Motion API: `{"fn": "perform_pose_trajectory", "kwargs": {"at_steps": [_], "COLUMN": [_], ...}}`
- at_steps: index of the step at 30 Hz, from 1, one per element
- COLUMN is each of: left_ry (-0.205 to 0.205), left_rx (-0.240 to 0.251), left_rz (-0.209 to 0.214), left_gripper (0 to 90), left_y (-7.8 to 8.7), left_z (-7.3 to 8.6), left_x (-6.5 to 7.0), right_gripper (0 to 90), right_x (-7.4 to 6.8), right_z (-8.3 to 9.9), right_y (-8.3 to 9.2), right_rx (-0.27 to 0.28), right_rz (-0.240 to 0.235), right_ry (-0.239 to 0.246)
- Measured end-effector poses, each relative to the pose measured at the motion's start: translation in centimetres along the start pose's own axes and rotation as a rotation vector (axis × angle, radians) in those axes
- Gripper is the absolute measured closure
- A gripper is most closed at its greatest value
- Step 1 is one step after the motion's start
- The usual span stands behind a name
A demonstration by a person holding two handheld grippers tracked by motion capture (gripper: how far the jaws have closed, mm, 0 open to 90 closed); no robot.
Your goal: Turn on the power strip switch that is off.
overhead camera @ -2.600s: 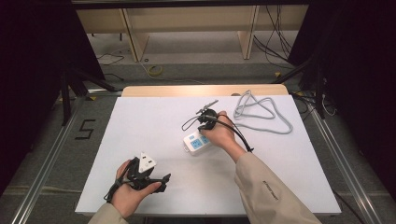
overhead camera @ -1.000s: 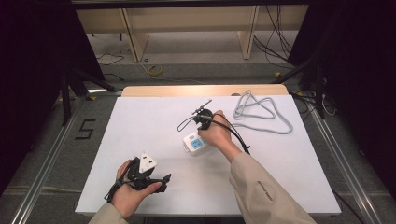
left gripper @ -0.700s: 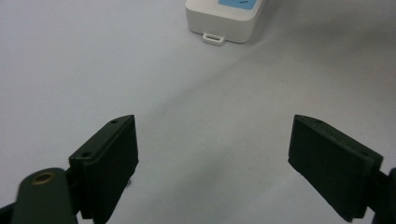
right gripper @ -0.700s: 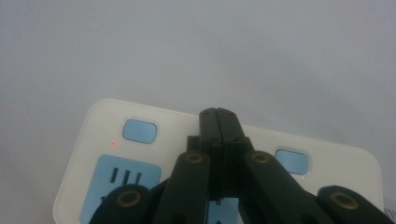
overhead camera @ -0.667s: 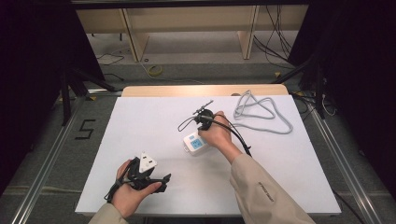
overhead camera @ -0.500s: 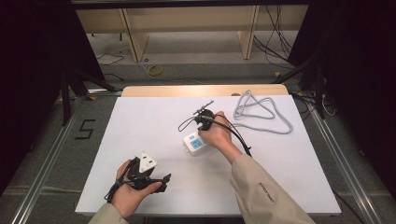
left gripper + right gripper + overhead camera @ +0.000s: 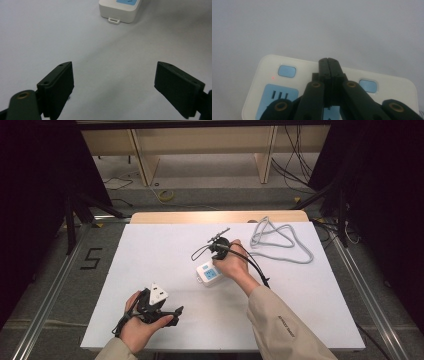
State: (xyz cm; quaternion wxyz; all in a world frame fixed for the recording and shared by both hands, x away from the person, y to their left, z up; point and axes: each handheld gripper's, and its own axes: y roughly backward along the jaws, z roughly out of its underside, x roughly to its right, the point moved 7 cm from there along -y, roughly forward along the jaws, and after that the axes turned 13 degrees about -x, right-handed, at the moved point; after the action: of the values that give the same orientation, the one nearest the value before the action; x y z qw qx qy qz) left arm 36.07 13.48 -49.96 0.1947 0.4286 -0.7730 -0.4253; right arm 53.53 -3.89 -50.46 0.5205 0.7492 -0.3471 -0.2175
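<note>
A white table [image 7: 150, 245] stands on a grey floor [image 7: 45, 285]. Behind it is a wooden shelf [image 7: 200, 140]. Dark curtains [image 7: 30, 180] hang at both sides.

White power strip [image 7: 210, 273] (blue sockets, red light lit) lies flat mid-table.

power strip [image 7: 210, 273]: 1 | grey cable [image 7: 280, 240]: 1 | grippers: 2 | table [image 7: 320, 290]: 1

— What colour is the counter [image 7: 150, 255]?
— White all over, with a light wood strip at the back.
— And the power strip [image 7: 287, 65]?
— White, with light blue buttons and one tiny red dot.
— The cable [image 7: 280, 240]?
— Grey.
— The left tool [image 7: 113, 85] and right tool [image 7: 328, 62]?
— Black. The sleeve [image 7: 285, 325] is tan.
</note>
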Motion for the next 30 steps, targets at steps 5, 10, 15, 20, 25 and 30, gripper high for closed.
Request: {"fn": "perform_pose_trajectory", "kwargs": {"at_steps": [5, 10, 15, 20, 25, 30], "left_ry": [-0.002, 0.000, 0.000, -0.001, -0.003, -0.001], "left_rx": [-0.004, -0.002, -0.002, -0.003, -0.004, -0.002], "left_rz": [0.001, 0.001, -0.001, -0.001, -0.004, -0.004], "left_gripper": [15.5, 15.5, 15.5, 15.5, 15.5, 15.5], "left_y": [0.0, 0.0, 0.0, -0.1, 0.0, -0.1], "left_z": [0.0, 0.0, 0.0, 0.0, 0.0, 0.0], "left_x": [-0.1, 0.0, 0.0, 0.0, 0.0, 0.0], "right_gripper": [90.0, 90.0, 90.0, 87.8, 84.9, 81.3], "right_x": [0.0, 0.2, 0.4, 0.5, 0.6, 0.6], "right_z": [0.1, 0.1, 0.3, 0.6, 0.8, 1.1], "right_y": [0.1, 0.4, 0.8, 1.1, 1.6, 2.1], "right_rx": [-0.001, 0.025, 0.036, 0.050, 0.064, 0.079], "right_rz": [-0.011, -0.012, -0.016, -0.026, -0.032, -0.045], "right_ry": [0.002, 0.004, 0.005, -0.004, -0.002, -0.007]}}
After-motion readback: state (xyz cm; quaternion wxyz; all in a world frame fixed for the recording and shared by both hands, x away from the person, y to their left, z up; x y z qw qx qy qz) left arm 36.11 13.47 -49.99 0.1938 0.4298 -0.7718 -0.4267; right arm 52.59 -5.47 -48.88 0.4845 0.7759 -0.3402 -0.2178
